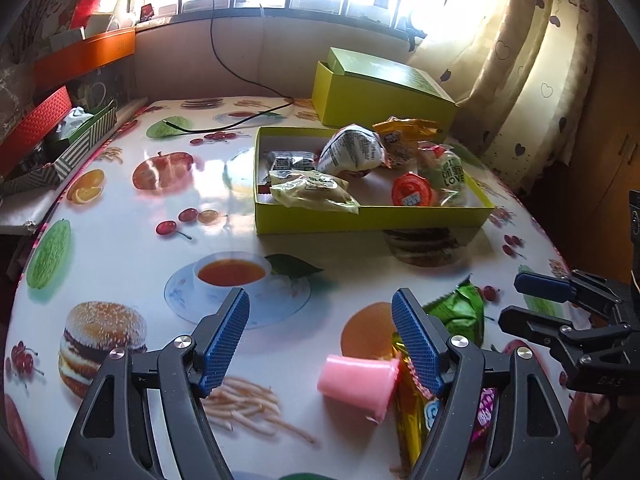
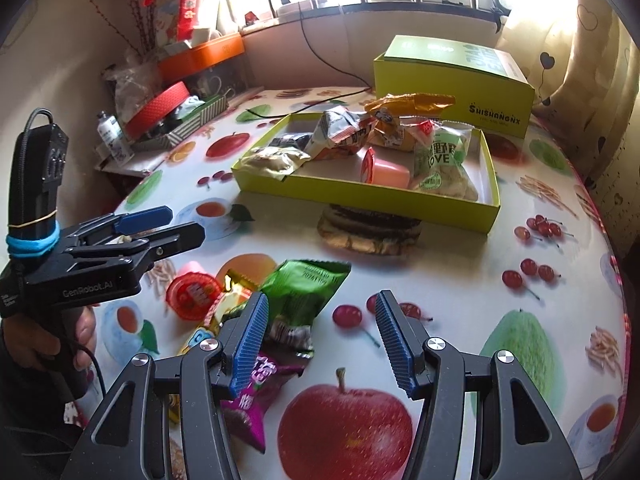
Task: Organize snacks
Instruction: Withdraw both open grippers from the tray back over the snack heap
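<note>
A yellow-green tray (image 1: 360, 220) (image 2: 360, 196) on the fruit-print table holds several snack packets and an orange jelly cup (image 1: 412, 194). Nearer to me a pink jelly cup (image 1: 360, 380) (image 2: 194, 294) lies on its side, beside a green packet (image 1: 460, 312) (image 2: 304, 292), a yellow packet (image 1: 412, 412) and a purple packet (image 2: 248, 404). My left gripper (image 1: 320, 304) (image 2: 184, 222) is open above the pink cup, which lies by its right finger. My right gripper (image 2: 322, 300) (image 1: 514, 300) is open and holds nothing; its left finger is over the green and purple packets.
A closed green box (image 1: 380, 96) (image 2: 452, 80) stands behind the tray. A black cable (image 1: 240, 120) runs across the far table. Boxes and clutter (image 1: 80, 140) line the left side, and a curtain (image 1: 540, 60) hangs at the right. A hand (image 2: 80, 332) holds the left gripper's handle.
</note>
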Demonstrator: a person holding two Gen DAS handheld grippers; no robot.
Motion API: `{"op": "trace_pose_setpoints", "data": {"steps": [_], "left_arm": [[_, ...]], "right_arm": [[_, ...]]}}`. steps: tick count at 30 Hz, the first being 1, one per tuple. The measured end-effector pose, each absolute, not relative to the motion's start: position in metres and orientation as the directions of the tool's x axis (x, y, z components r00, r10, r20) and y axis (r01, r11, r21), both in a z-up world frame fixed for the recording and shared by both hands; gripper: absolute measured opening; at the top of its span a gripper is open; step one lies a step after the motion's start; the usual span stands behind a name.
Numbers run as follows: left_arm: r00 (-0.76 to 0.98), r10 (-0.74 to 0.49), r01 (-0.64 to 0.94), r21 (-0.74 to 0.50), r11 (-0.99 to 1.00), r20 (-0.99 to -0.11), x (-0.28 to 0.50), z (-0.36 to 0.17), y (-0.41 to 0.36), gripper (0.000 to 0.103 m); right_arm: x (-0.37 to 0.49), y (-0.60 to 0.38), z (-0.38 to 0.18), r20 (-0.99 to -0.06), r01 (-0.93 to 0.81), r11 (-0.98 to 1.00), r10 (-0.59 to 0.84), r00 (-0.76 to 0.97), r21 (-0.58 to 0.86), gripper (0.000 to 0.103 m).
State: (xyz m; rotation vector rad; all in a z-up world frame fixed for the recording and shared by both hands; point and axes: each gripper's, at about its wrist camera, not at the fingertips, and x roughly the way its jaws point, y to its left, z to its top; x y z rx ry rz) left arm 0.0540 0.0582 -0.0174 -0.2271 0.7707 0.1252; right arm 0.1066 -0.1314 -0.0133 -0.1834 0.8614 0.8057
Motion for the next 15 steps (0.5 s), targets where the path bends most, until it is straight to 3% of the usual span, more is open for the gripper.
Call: {"op": "trace_pose_setpoints", "data": {"steps": [15], "left_arm": [[0.718, 0.018, -0.172, -0.153, 0.973, -0.695, 0.030, -0.013, 0.044, 0.074]], "right_arm": [[0.081, -0.134, -0.010, -0.733, -0.702, 0.694, 0.560, 0.387, 0.160, 0.056]]}}
